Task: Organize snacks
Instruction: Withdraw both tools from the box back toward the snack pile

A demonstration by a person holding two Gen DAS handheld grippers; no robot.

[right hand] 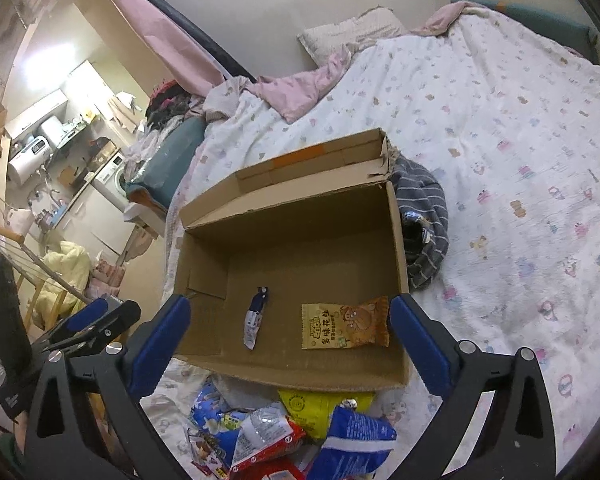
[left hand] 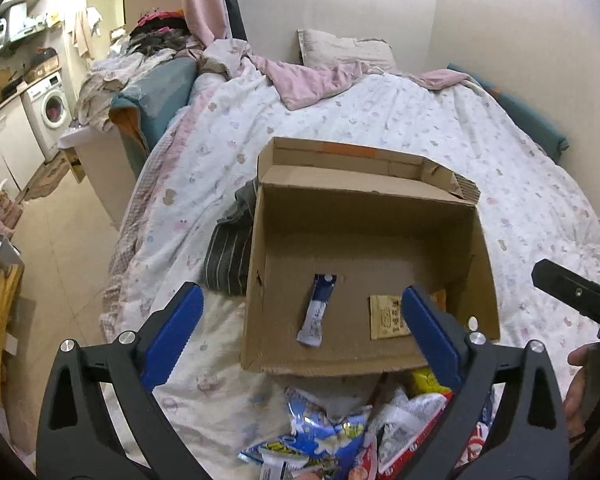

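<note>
Your left gripper (left hand: 302, 324) is a matte black frame with two broad arms, each pierced by a long triangular cut-out. Its fingers (left hand: 172, 336) are faced with bright blue pads whose inner edges are toothed. Round silver screw heads sit at the joints, two on each arm. Your right gripper (right hand: 290, 340) is built the same way: black arms, triangular slots, blue fingers (right hand: 418, 340), silver screws. From the left camera its outer side shows as a plain black bar with one small screw. Your right hand (left hand: 580, 392) wears a dark band at the wrist.
</note>
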